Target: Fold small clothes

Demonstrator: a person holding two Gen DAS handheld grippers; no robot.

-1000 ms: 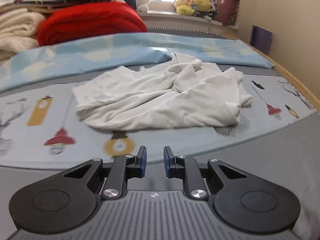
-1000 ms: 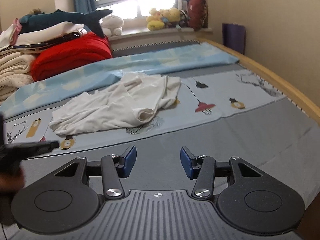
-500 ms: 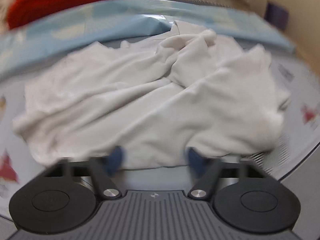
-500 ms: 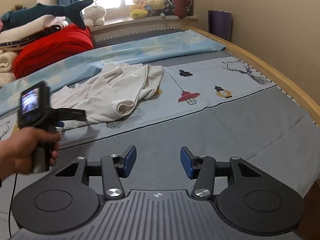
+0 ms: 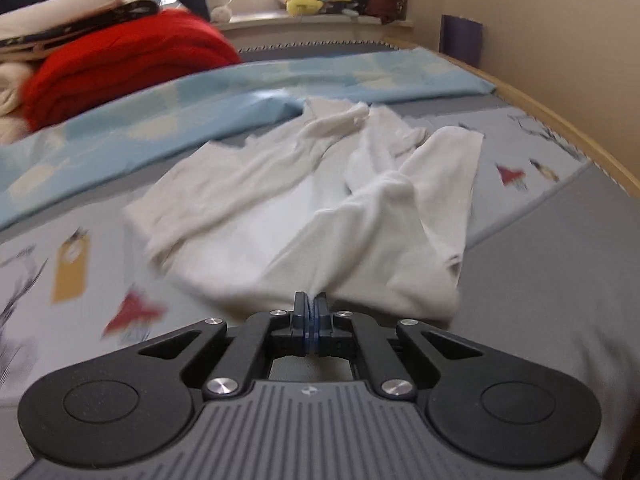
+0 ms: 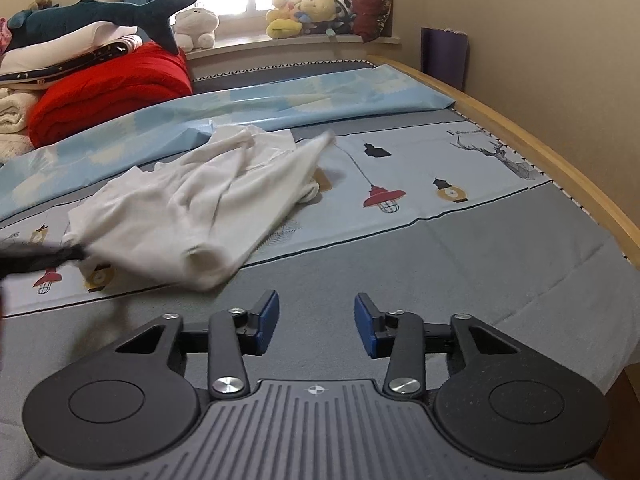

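A crumpled white garment lies on the patterned bed sheet. My left gripper is shut on the garment's near edge and the cloth rises in a ridge from the pinch. In the right wrist view the same garment lies left of centre, and the left gripper shows as a dark blur holding its near left edge. My right gripper is open and empty, hovering over the grey sheet, apart from the garment.
A red folded blanket, stacked white linens and a plush shark sit at the far left. Stuffed toys line the windowsill. A light blue cover lies behind the garment. The wooden bed edge runs along the right.
My left gripper has moved up to the garment, opened wide, then shut on its near edge and pulled it up and toward me. The right gripper has stayed open.
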